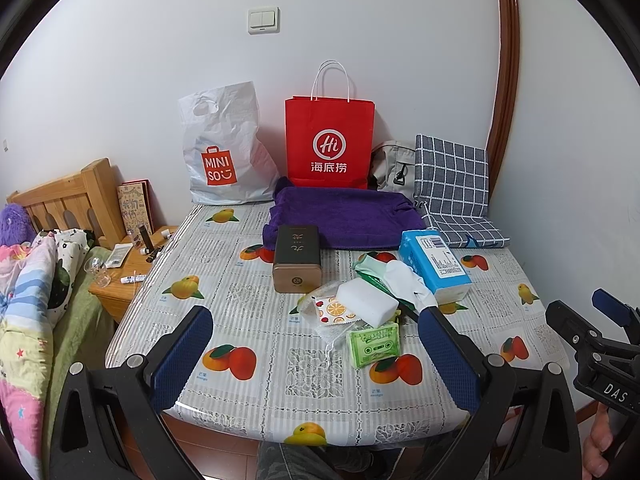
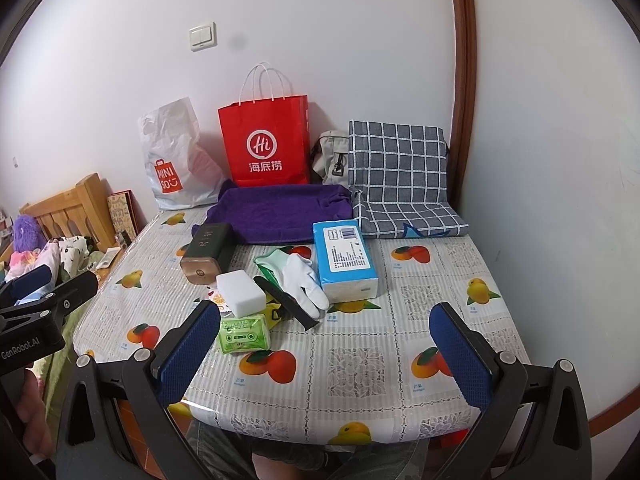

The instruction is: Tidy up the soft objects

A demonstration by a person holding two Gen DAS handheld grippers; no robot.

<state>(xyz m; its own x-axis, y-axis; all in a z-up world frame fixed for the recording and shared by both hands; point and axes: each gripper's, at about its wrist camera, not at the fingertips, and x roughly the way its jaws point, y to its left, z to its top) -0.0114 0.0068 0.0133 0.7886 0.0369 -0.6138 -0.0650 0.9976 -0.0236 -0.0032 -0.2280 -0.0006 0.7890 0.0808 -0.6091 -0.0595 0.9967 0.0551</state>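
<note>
Both hand-held grippers hang over the near edge of the desk with their blue pads spread wide, holding nothing and touching nothing. The left hand-held gripper frames the clutter from the near side; the right hand-held gripper does the same.

Taking the white sponge block as the landmark: a green tissue pack lies just in front of it, a white glove just to its right, overlapping a green packet, and a blue tissue pack right of the glove. A dark tin sits behind and left of the sponge block, and a purple towel spreads farther behind, against a red paper bag.

The left view alone shows a fruit-print pouch tucked against the sponge block's left side, and a bedside stand with small bottles. The right view alone shows a black strap lying across the glove.
</note>
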